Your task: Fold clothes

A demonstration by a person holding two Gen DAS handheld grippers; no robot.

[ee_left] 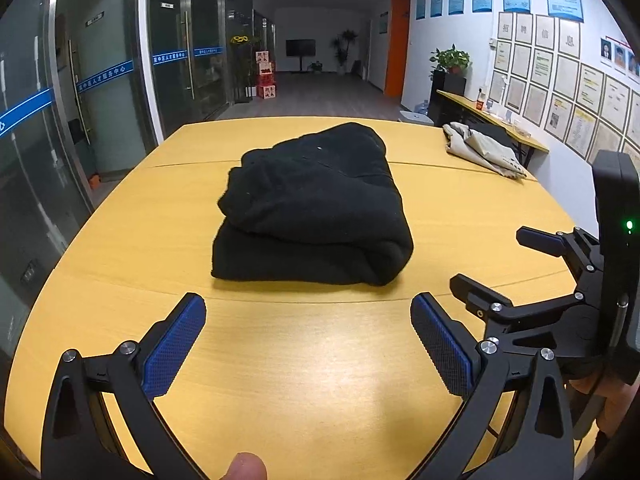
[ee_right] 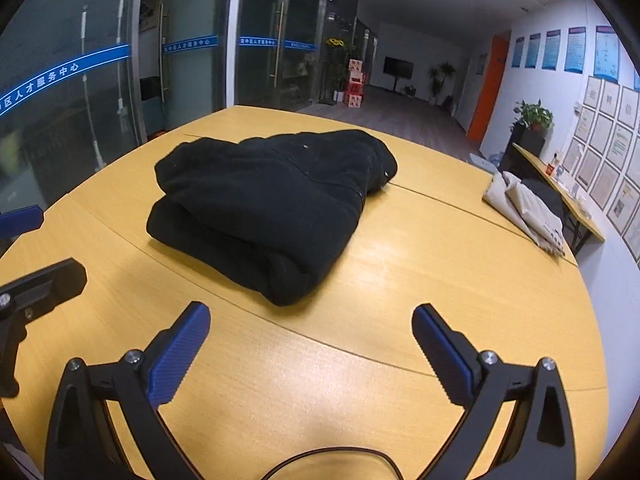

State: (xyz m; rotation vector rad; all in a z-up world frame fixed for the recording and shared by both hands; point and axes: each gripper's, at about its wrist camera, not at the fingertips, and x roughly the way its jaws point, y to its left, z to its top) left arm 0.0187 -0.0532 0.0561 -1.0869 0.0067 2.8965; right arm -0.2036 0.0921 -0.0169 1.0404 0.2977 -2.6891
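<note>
A black garment (ee_left: 316, 208) lies folded in a thick bundle on the yellow wooden table (ee_left: 304, 360). It also shows in the right wrist view (ee_right: 272, 208). My left gripper (ee_left: 308, 312) is open and empty, held over the table just short of the bundle's near edge. My right gripper (ee_right: 312, 320) is open and empty, near the bundle's near right corner. The right gripper also shows at the right of the left wrist view (ee_left: 492, 258), and the left gripper at the left edge of the right wrist view (ee_right: 40, 240).
A beige garment (ee_left: 484, 148) lies crumpled at the table's far right corner, also in the right wrist view (ee_right: 528, 208). A narrow side desk (ee_left: 492, 120) stands along the right wall. Glass doors (ee_left: 100, 92) line the left side.
</note>
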